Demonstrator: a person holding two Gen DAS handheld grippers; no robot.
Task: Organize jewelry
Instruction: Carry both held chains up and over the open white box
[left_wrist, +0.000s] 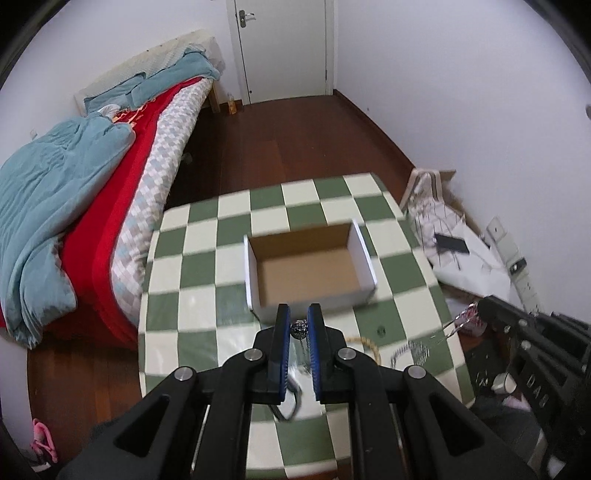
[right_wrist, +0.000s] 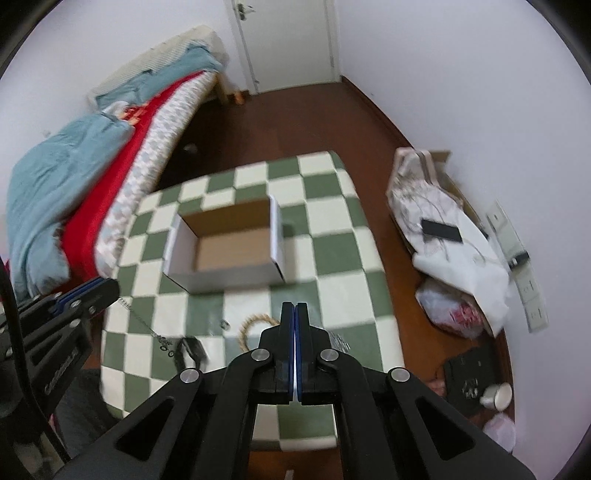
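A silver beaded chain necklace is being pinched in the left gripper, just short of the open white cardboard box ahead, chain dangling below. Right gripper is being held fully closed, empty.

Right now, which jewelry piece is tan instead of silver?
The tan braided loop, lying flat on the checkered table ahead of the right gripper. The left chain, right chain and small ring are silver.
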